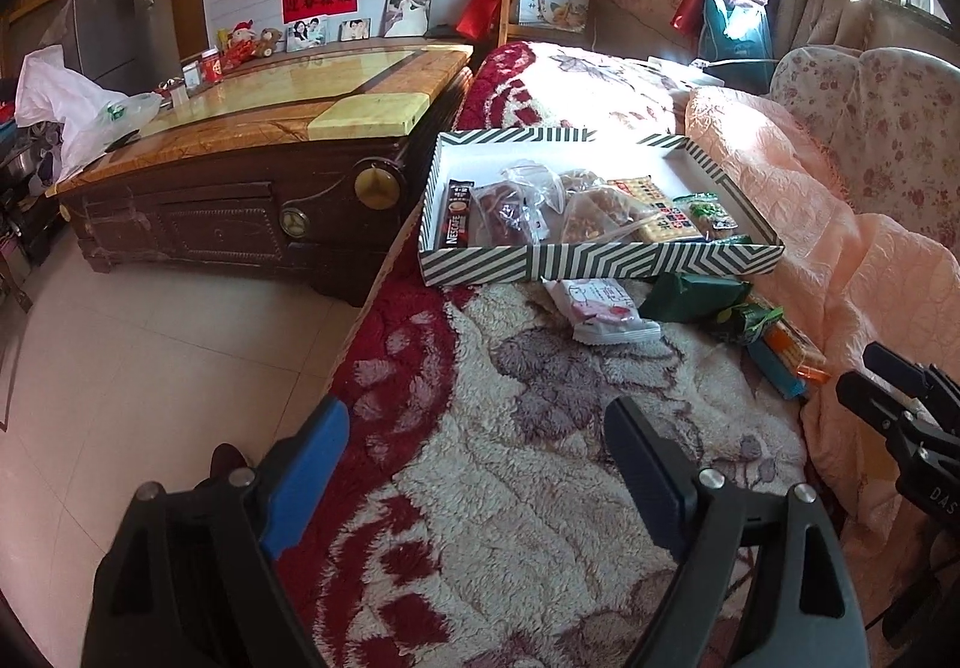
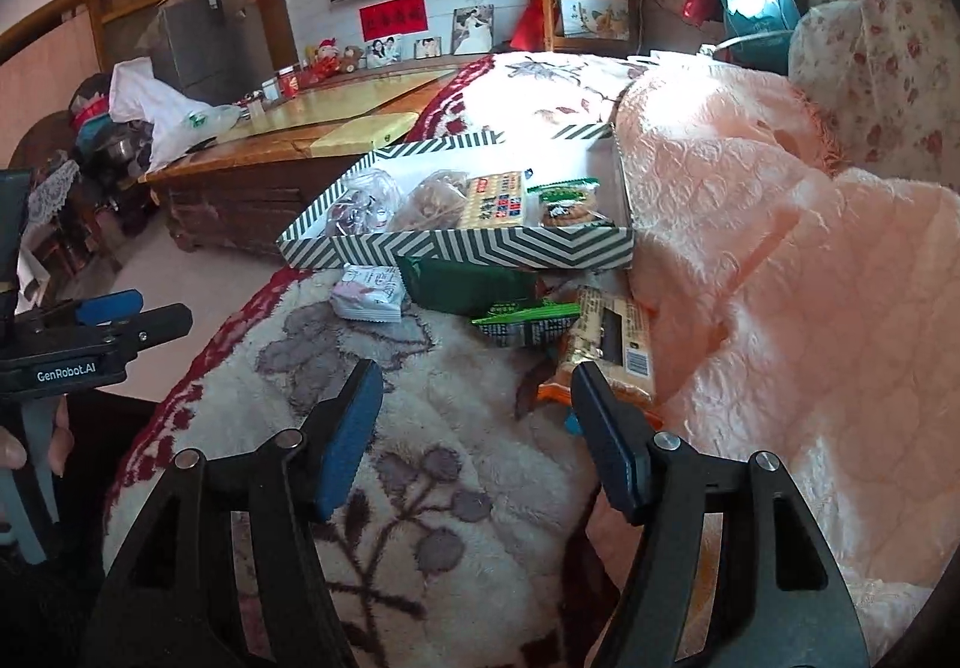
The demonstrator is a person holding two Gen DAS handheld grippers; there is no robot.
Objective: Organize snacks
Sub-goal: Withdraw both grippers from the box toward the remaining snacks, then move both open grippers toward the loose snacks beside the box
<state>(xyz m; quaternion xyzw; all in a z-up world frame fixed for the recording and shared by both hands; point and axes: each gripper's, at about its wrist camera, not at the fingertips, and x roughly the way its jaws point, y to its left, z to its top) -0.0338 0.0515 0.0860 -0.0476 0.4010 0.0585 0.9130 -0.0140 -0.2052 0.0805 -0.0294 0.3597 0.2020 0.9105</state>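
A striped green-and-white box (image 1: pixel 600 260) (image 2: pixel 456 250) sits on the floral blanket and holds several snacks, among them a Nescafe stick (image 1: pixel 459 215) and a cracker pack (image 2: pixel 495 200). In front of it lie a pink-white packet (image 1: pixel 603 308) (image 2: pixel 369 293), a dark green packet (image 1: pixel 690 296) (image 2: pixel 465 284), a small green packet (image 2: pixel 528 323) and an orange-gold cracker pack (image 2: pixel 612 347). My left gripper (image 1: pixel 477 464) is open and empty, well short of the snacks. My right gripper (image 2: pixel 477 428) is open and empty, its right finger close to the orange-gold pack.
A wooden coffee table (image 1: pixel 252 128) stands left of the sofa across tiled floor (image 1: pixel 150 368). A peach quilt (image 2: pixel 780 278) is heaped on the right. The right gripper shows at the left wrist view's right edge (image 1: pixel 900 398), the left gripper at the right wrist view's left edge (image 2: pixel 120 320).
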